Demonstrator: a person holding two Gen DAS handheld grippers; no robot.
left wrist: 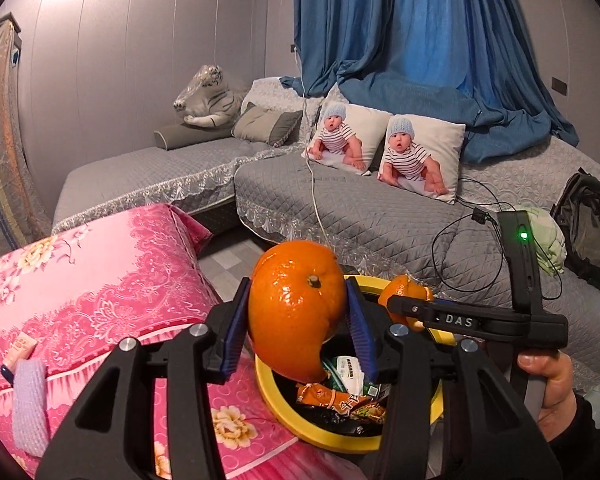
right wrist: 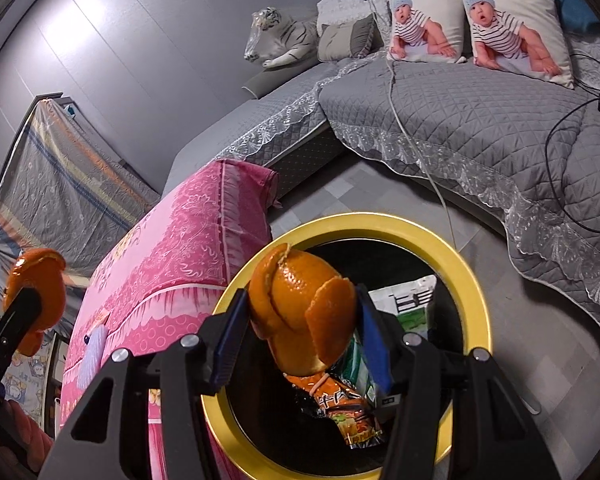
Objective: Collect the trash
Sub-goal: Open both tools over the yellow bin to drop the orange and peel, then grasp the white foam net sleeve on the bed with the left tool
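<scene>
Resting between each tool's blue pads, above the yellow-rimmed bin: left tool gripping orange peel, right tool gripping peel.

A grey quilted sofa bears two baby-print cushions, beside a plush tiger.

Left gripper clamps an orange peel above a yellow-rimmed bin of wrappers; the right gripper (also gripping peel) hovers beside 2 baby-print pillows' sofa.
</scene>
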